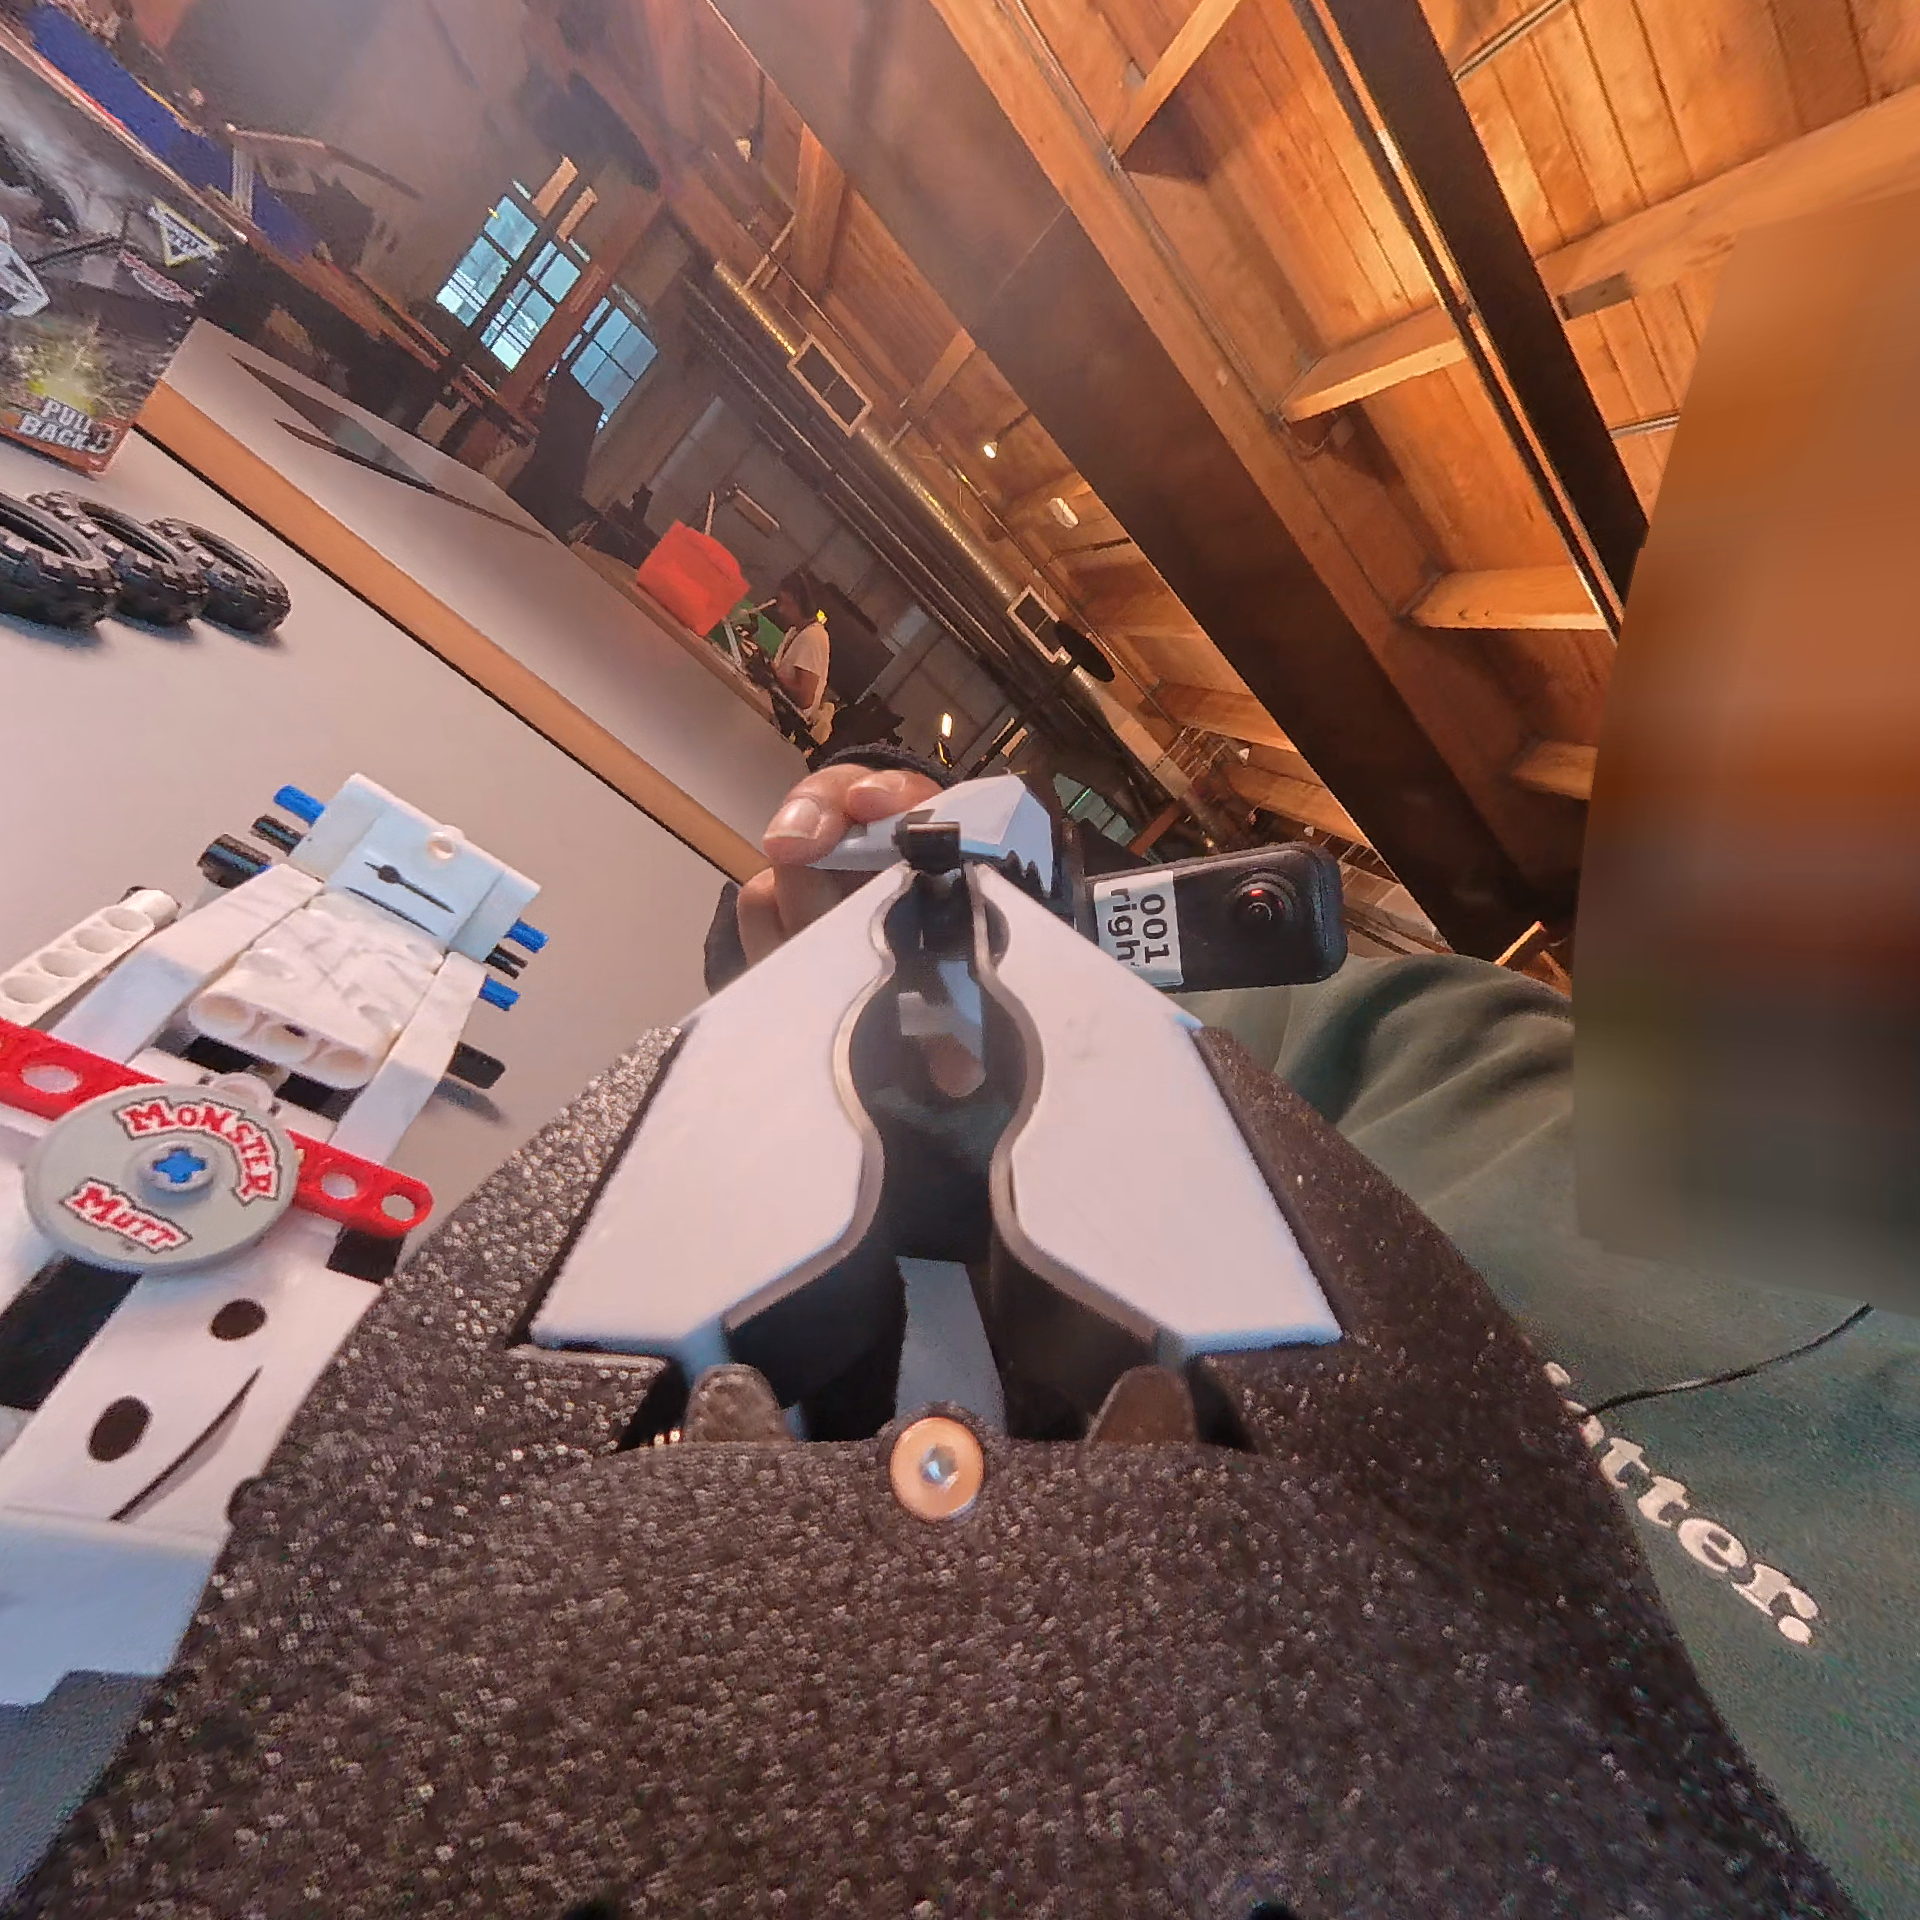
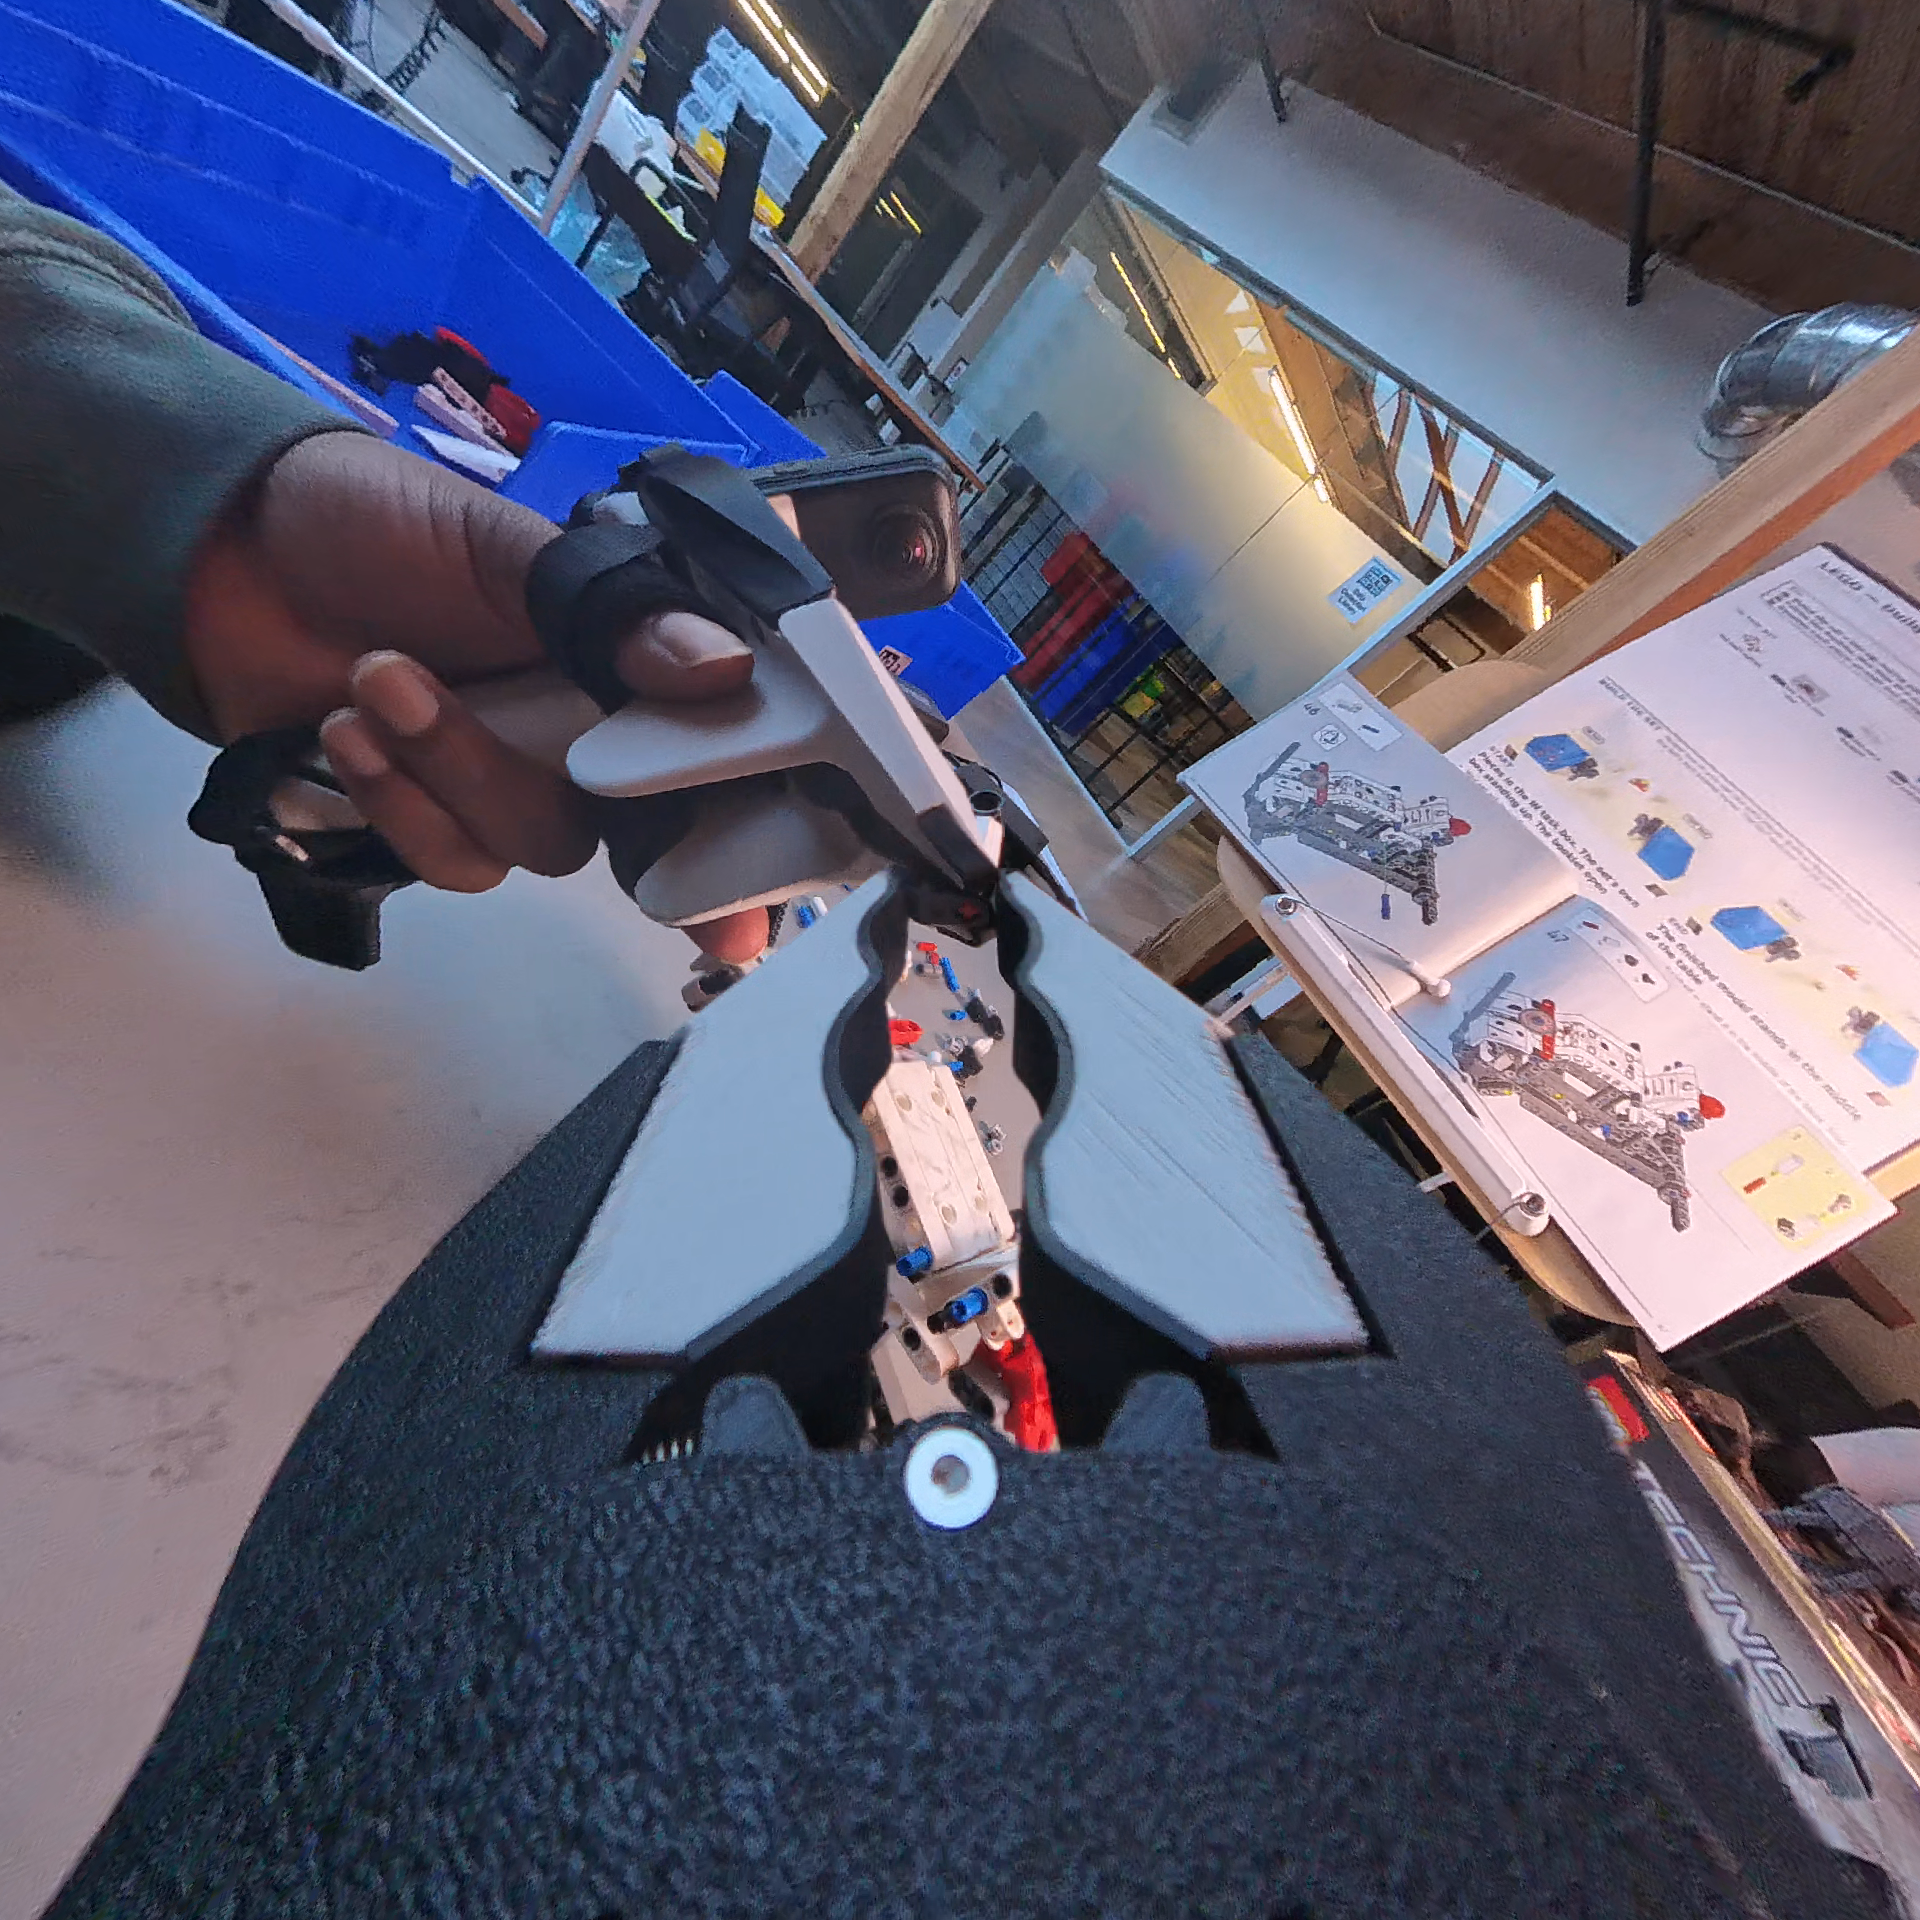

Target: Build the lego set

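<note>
Up close in the left wrist view, the left hand-held gripper (image 1: 932, 857) is seen clamped on a small black peg (image 1: 928, 840), met at its tip by the right hand-held gripper (image 1: 961, 821). To its left, the white model (image 1: 343, 966) and three tyres (image 1: 135, 571) lie on the worktop (image 1: 312, 727).

Seen from the right wrist view, the right hand-held gripper (image 2: 951, 894) is closed on the same black piece (image 2: 961, 904), with the left hand-held gripper (image 2: 904, 769) touching it from ahead-left. An instruction booklet (image 2: 1538, 997) stands to the right.

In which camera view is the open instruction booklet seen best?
The right wrist view. The instruction booklet lies open on a stand at the right, with two pages of build diagrams facing the camera. The left wrist view does not show it: there are only the white model, tyres and table.
</note>
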Motion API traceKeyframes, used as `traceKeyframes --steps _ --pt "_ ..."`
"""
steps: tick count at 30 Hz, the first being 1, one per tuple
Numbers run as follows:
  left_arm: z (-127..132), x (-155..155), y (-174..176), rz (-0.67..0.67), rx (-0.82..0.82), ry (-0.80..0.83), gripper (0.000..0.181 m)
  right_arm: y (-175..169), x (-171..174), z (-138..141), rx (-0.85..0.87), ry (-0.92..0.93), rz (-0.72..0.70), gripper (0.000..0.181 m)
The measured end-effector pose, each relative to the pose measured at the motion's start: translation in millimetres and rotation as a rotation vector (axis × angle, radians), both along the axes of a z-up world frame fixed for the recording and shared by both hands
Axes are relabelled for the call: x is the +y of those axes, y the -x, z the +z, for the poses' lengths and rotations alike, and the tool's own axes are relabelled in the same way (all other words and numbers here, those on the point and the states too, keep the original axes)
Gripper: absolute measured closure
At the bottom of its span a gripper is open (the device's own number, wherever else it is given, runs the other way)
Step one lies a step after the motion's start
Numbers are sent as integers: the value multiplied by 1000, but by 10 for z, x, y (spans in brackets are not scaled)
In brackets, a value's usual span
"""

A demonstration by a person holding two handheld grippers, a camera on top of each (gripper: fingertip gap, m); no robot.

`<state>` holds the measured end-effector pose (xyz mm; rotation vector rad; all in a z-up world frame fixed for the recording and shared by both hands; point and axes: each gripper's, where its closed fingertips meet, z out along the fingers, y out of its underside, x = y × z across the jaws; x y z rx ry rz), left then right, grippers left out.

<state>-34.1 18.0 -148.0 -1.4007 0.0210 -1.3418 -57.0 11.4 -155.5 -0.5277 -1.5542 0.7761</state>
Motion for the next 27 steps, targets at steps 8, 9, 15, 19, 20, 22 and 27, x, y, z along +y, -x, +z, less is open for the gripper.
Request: traceKeyframes --steps 8,9,15,19,20,22,27 --pt "-17 0 229 143 204 -15 155 -187 298 -101 -84 64 95 166" --pt "-14 -14 260 176 285 -30 155 -232 343 -142 -110 86 110 166" --pt "-299 32 41 153 677 1 155 -416 250 -320 -109 55 185 166" --pt "-419 58 -240 32 676 15 168 -410 96 -395 -118 -4 214 166" --pt "-433 62 -266 22 676 18 170 -412 86 -410 -120 -13 215 166" --pt "-459 71 -276 18 679 35 171 -406 117 -452 -130 -28 195 166" --pt "-542 140 -209 82 721 91 172 -325 195 -518 -157 -44 88 162"
